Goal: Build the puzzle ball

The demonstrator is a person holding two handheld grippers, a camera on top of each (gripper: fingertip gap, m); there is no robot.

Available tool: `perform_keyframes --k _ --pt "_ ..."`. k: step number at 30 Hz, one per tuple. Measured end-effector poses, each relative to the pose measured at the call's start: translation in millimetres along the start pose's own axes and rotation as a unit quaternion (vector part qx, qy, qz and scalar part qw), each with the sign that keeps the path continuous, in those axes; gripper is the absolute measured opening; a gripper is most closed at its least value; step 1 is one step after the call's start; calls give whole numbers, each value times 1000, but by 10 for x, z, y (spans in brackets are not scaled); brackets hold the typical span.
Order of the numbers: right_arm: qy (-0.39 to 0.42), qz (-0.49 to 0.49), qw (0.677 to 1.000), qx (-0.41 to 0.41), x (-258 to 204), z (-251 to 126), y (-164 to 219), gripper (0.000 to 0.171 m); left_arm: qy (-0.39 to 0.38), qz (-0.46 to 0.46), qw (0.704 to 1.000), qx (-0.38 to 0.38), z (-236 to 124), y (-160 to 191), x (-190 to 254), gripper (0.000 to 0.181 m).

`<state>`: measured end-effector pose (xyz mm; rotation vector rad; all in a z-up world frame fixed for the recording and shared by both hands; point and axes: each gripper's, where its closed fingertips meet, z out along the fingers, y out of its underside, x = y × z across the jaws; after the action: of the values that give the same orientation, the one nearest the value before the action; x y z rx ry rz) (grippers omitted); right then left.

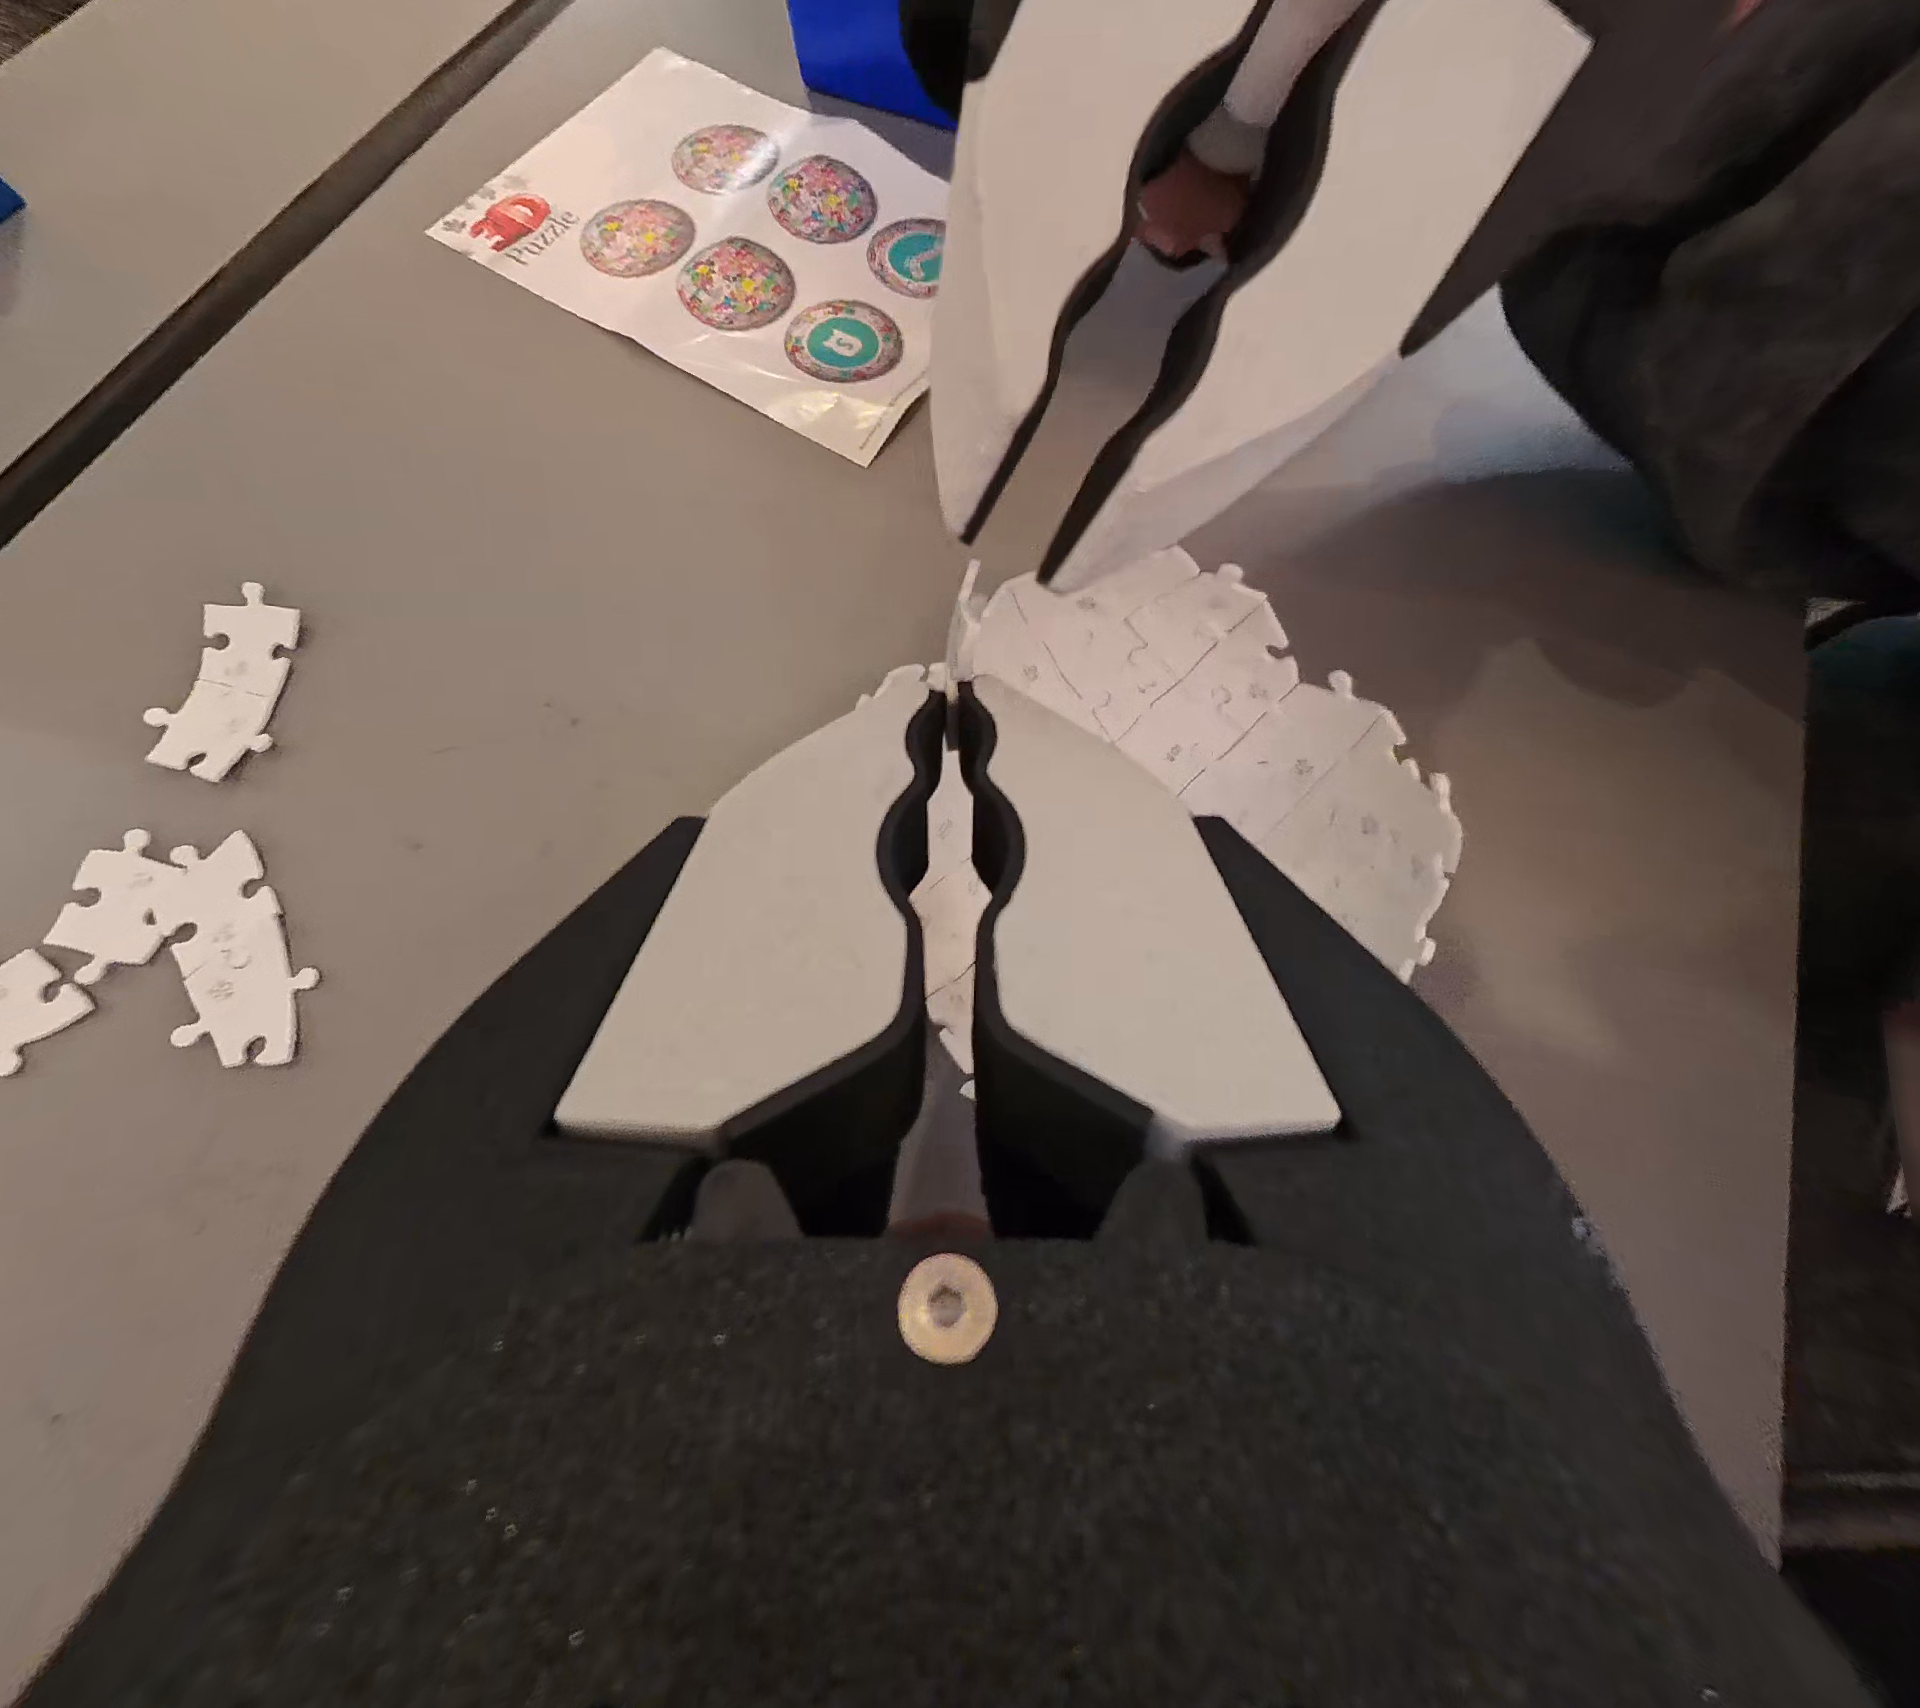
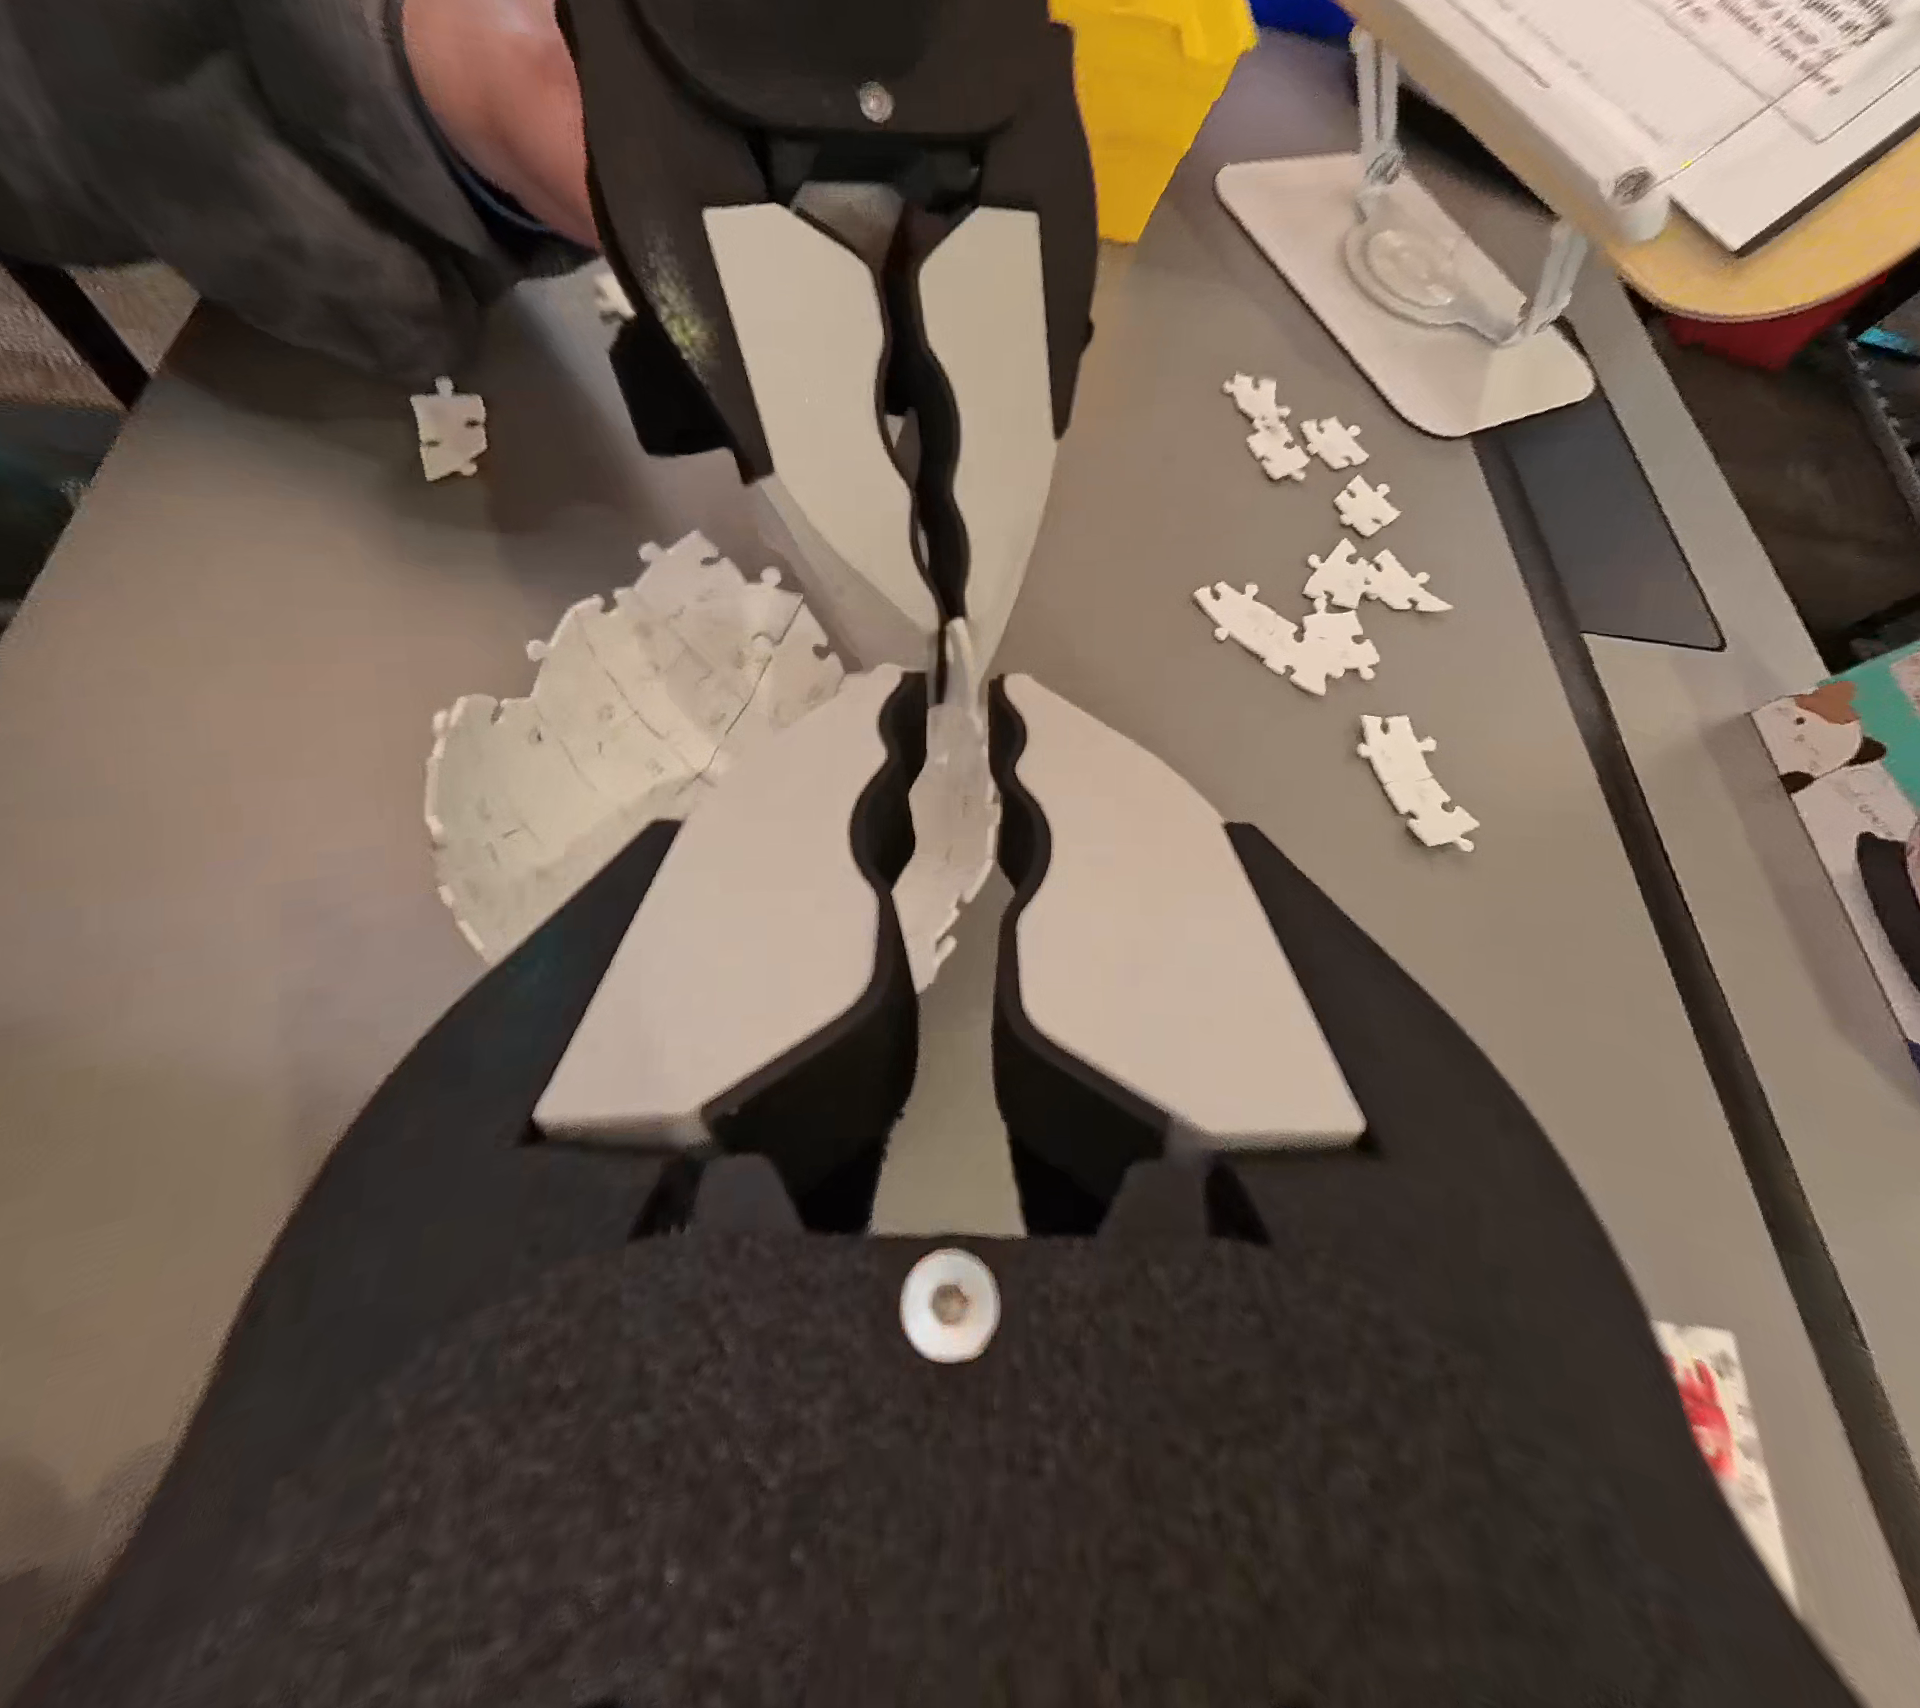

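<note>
the grey table (image 1: 520, 432) holds the half-built puzzle ball (image 1: 1247, 723), white side up. the left gripper (image 1: 951, 702) is squeezed tight on its edge. the right gripper (image 2: 961, 702) pinches the same edge. loose pieces (image 2: 1320, 578) lie nearby.

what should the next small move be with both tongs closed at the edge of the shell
Probably ease the small white puzzle piece in the left tongs sideways until its tab seats in the rim of the curved white half-built puzzle shell. Both tongs are shut and meet at that rim, the right tongs clamping the shell, and the piece looks slightly raised there rather than flush.
</note>
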<state>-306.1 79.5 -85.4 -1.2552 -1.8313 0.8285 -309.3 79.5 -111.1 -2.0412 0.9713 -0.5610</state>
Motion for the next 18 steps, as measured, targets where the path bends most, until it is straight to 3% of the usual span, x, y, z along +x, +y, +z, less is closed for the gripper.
perform_keyframes --k 6,15,18 --pt "-2 -7 1000 -26 -30 39 96 0 8 19 1000 -12 78 52 79 2" --pt "-26 -8 999 -42 -98 55 183 9 15 23 999 -19 119 93 100 2" --pt "-31 -17 998 -48 -112 85 207 2 16 32 999 -24 125 110 115 2"
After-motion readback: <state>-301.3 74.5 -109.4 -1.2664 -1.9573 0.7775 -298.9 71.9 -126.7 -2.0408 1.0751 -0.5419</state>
